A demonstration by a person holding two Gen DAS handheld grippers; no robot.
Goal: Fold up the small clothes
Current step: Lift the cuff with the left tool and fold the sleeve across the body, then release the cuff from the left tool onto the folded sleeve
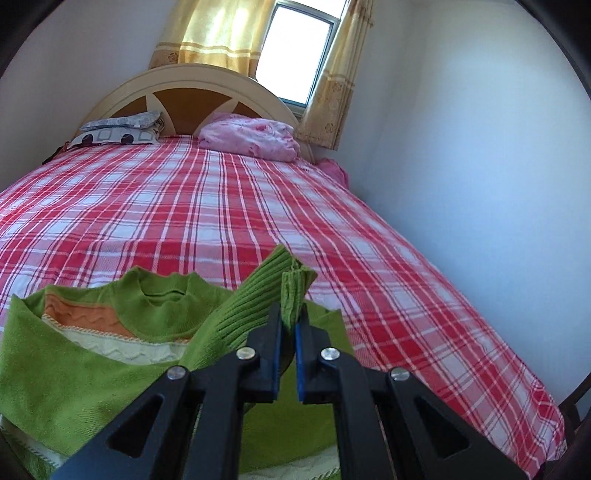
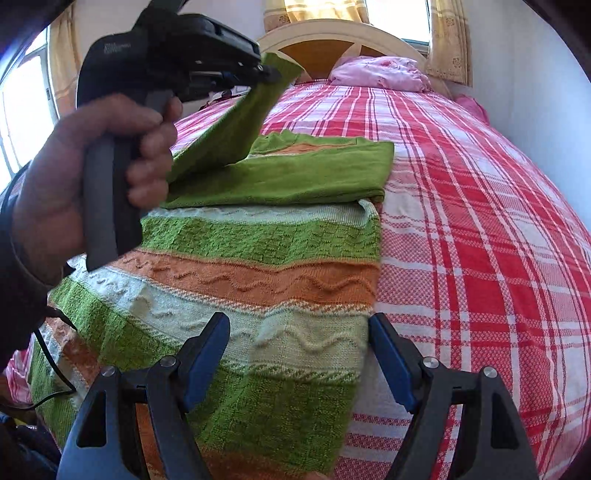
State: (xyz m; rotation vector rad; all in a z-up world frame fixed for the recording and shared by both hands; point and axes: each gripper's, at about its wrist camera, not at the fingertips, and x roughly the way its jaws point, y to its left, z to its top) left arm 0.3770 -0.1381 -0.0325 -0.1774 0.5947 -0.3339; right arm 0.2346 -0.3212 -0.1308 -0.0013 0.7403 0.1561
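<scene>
A small knitted sweater (image 2: 258, 273), green with orange and cream stripes, lies flat on the bed. Its right sleeve (image 2: 314, 170) is folded across the chest. My left gripper (image 1: 290, 317) is shut on the ribbed cuff of the left sleeve (image 1: 295, 291) and holds it lifted above the sweater's neckline (image 1: 162, 291). In the right wrist view the left gripper (image 2: 271, 72) holds that sleeve (image 2: 236, 125) up and slanted. My right gripper (image 2: 299, 332) is open and empty, just above the sweater's lower right part, one finger over the knit and one over the bedsheet.
The bed has a red and white plaid sheet (image 1: 221, 206). A pink bundle (image 1: 251, 136) and patterned pillows (image 1: 118, 133) lie by the headboard (image 1: 192, 96). A white wall (image 1: 480, 147) runs along the bed's right side. A window with yellow curtains (image 1: 218, 33) is behind.
</scene>
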